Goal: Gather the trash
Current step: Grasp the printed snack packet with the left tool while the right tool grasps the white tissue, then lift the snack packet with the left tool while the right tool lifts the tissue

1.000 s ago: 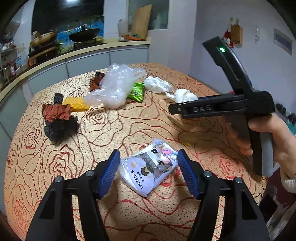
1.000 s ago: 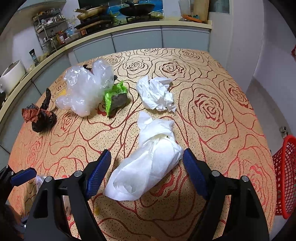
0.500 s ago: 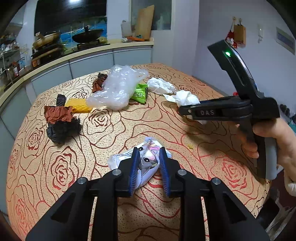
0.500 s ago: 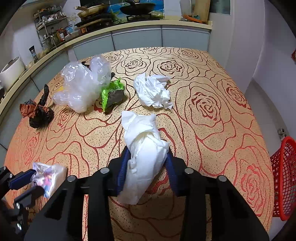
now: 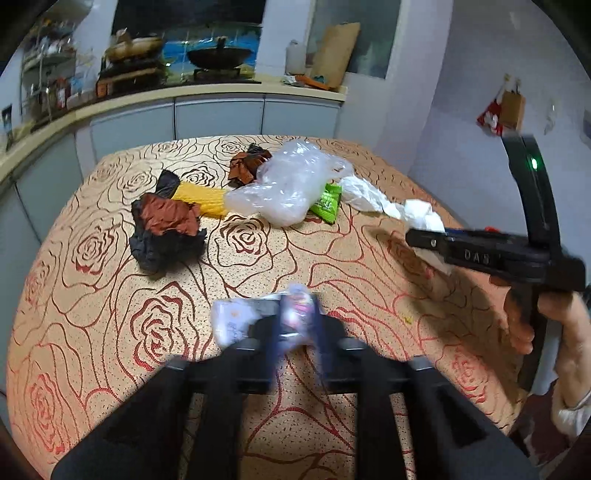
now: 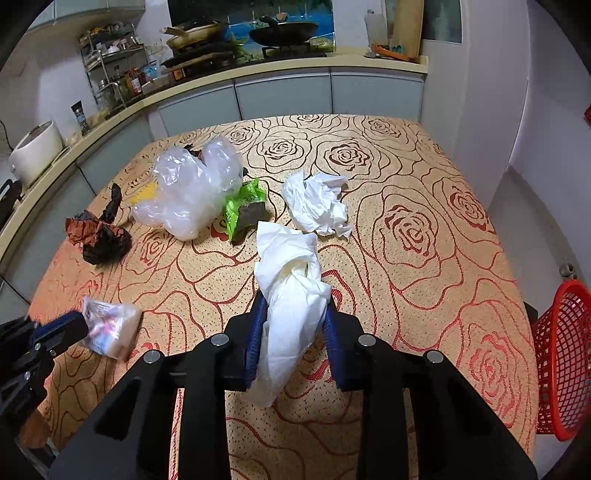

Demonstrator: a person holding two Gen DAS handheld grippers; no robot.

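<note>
Plastic bag [image 6: 192, 195] left of crumpled tissue [image 6: 319, 208] on table [image 6: 424, 229], basket [image 6: 563, 354] seemingly on floor beside its right edge

1. A counter [image 6: 424, 229] covered in a tan cloth patterned with red roses is seen filling the middle of the room.
2. Behind it, a curved kitchen worktop [image 6: 295, 70] over grey-blue cabinet doors [image 6: 280, 98] is shown.
3. A dark wok [image 6: 284, 27] is set on the stove, and a wire rack [image 6: 110, 70] of bottles is stood at the left.
4. Pale walls [image 5: 461, 92] are lit dimly.
5. A red mesh basket [image 6: 565, 354] is placed on the floor at the right.
</note>
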